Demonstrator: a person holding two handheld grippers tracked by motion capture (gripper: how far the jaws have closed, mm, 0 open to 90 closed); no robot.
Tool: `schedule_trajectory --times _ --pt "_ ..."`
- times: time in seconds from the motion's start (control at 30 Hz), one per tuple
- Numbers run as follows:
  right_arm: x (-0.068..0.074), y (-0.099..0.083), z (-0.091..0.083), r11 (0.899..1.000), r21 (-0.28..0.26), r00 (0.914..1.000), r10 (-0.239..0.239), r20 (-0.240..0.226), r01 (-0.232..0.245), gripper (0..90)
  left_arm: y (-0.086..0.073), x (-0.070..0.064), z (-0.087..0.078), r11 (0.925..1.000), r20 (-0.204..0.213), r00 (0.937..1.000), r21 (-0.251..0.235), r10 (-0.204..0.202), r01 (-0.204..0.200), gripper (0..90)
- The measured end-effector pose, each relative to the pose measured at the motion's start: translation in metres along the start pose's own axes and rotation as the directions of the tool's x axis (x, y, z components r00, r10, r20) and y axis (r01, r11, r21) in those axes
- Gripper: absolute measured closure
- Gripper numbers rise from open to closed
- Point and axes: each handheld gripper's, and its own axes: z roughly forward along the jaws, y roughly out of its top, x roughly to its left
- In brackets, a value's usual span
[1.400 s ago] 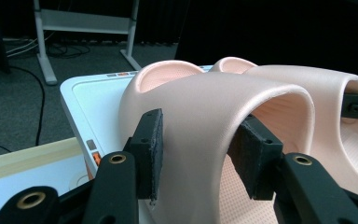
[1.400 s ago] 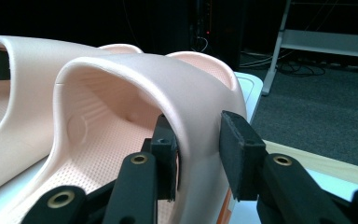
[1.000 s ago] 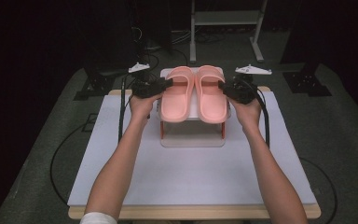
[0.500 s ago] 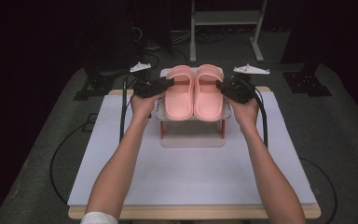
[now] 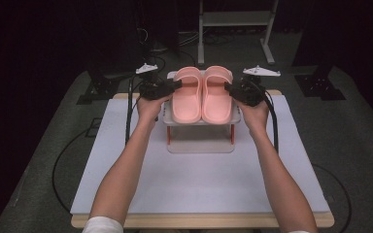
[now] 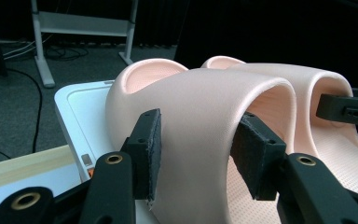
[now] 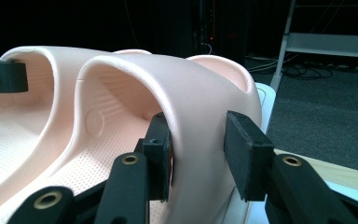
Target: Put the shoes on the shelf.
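Left gripper: jaws set astride the strap of the left slipper, one pad inside the arch, one outside. In the left gripper view the outer pad touches the strap; the inner pad seems to meet it too, so it reads as clamped on the strap, though how firmly is not plain.

Right gripper: same hold on the strap of the right slipper. The inner pad presses the strap's underside; the outer pad stands just off its outer face. Whether the grip is full cannot be told.

Slippers: pink pair, side by side and touching, soles down, on the top shelf of the rack.

Rack: small, white, two-tier, at the middle of the far half of the white board, which lies on the table.

Step in hand, as a judgement: taking hold of both slippers at once, likely to lift them from the shelf.

Next move calls for: both grips firm before any lift, then an even rise on both sides so the soft straps neither slip nor drag the rack.
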Motion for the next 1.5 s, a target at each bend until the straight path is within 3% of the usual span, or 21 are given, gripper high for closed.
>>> schedule_trajectory --times 0.6,1.5 --pt "-0.002 0.001 0.009 1.0 -0.011 0.9999 0.006 0.012 -0.005 61.6 0.0 0.006 0.005 0.9995 0.006 0.9997 -0.019 -0.023 0.023 53.1" --pt "-0.006 0.009 0.022 1.0 0.004 0.9996 -0.002 0.028 0.002 61.1 0.007 0.013 0.012 1.0 -0.005 1.0 -0.001 0.001 -0.001 52.4"
